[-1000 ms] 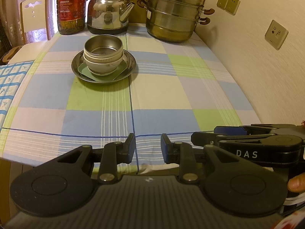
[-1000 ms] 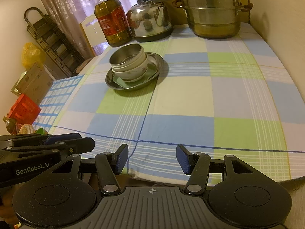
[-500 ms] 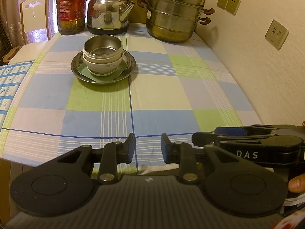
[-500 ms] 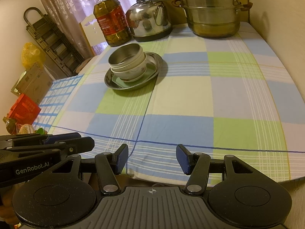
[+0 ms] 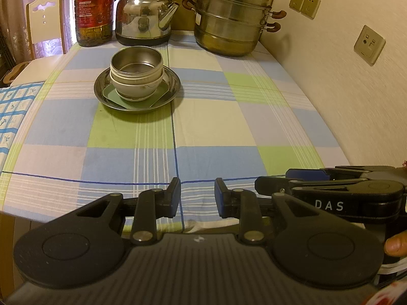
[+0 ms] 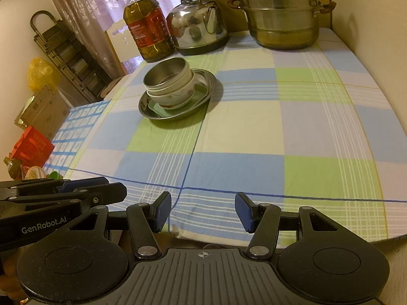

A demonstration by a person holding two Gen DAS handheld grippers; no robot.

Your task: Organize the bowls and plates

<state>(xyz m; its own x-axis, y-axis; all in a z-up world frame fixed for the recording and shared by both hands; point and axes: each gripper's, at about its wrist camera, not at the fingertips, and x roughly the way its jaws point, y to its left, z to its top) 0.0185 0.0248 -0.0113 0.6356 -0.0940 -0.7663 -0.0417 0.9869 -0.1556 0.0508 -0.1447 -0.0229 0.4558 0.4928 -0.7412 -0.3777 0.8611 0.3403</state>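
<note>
A steel bowl [image 5: 136, 63] sits nested in a white ceramic bowl [image 5: 137, 89], on a green square plate [image 5: 157, 96], on a round steel plate [image 5: 173, 90]. The stack stands on the checked tablecloth at the far left, also in the right wrist view [image 6: 169, 81]. My left gripper [image 5: 197, 198] is open and empty at the table's near edge. My right gripper [image 6: 202, 212] is open and empty beside it, also at the near edge. Both are far from the stack.
An oil bottle [image 5: 94, 10], a steel kettle [image 5: 145, 20] and a stacked steamer pot [image 5: 231, 23] stand along the table's far edge. A wall with sockets [image 5: 368, 45] runs along the right. A chair [image 5: 43, 23] and floor clutter [image 6: 33, 117] are on the left.
Both views have shifted very slightly; the stack and both grippers stay as they were.
</note>
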